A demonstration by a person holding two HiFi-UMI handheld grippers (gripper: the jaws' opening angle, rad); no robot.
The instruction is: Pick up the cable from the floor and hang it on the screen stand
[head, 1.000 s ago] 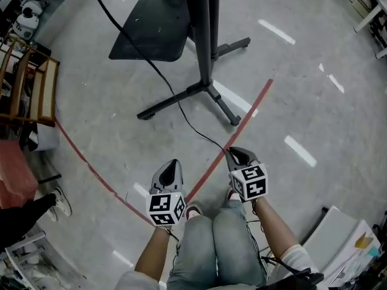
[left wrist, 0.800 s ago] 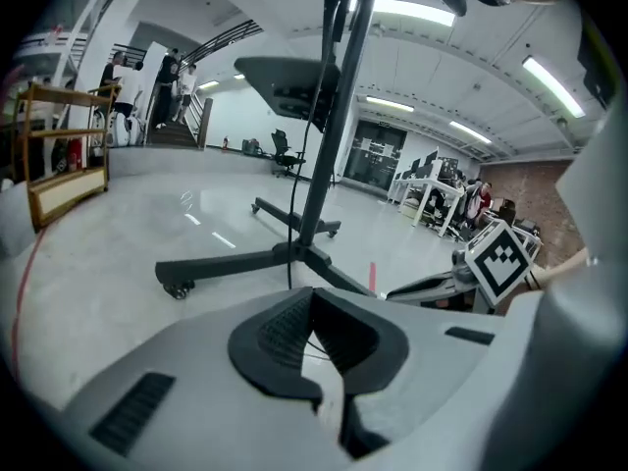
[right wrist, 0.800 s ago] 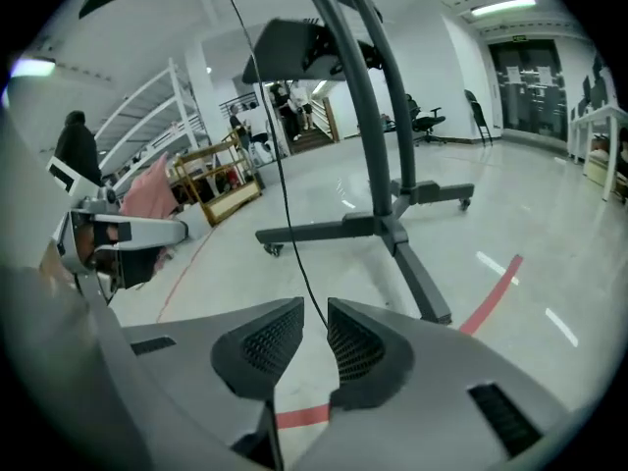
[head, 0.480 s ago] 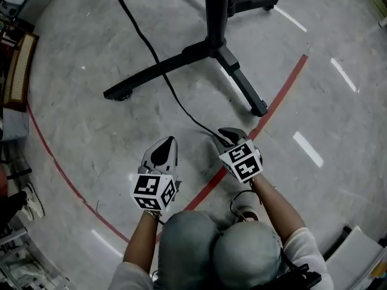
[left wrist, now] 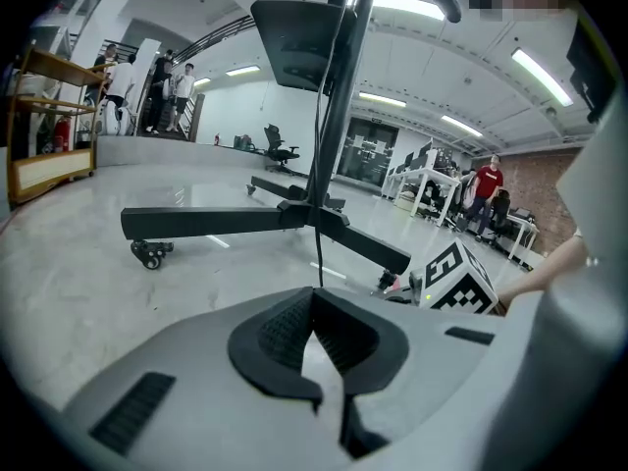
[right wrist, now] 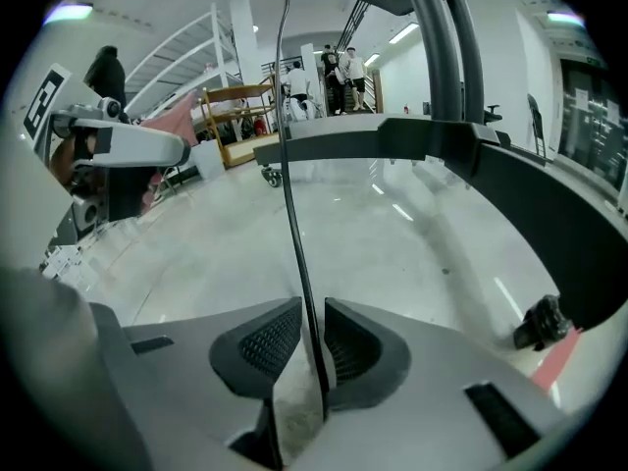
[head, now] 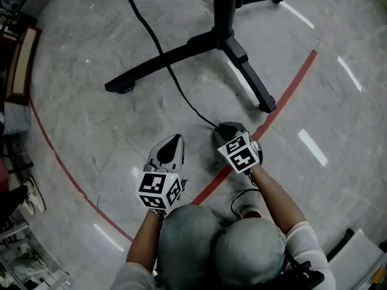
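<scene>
**With the cable already in its slot, the right gripper is the one to close; the left is off the line**

Head view: the cable [head: 158, 48] lies on the floor [head: 91, 113], long axis roughly 11-to-5. It crosses a base leg of the screen stand [head: 181, 52] and ends at the tips of the right gripper [head: 225, 129]. The stand's pole is at 12 from that gripper. The left gripper [head: 172, 145] sits at 8 from the right one, near the cable but clear of it.

Left gripper view: left gripper [left wrist: 313, 300] has its tips together and nothing between them. The stand [left wrist: 211, 222] is at 12.

Right gripper view: right gripper [right wrist: 312, 324] has its jaws narrowly apart. The cable [right wrist: 292, 214] runs 12-to-6 straight down the gap, against the right-hand pad. The gap looks wider than the cable, so I'd say it's not pinched yet. The stand [right wrist: 432, 150] rises at 1.

Judgement: close the right, then lift toward 12.
</scene>
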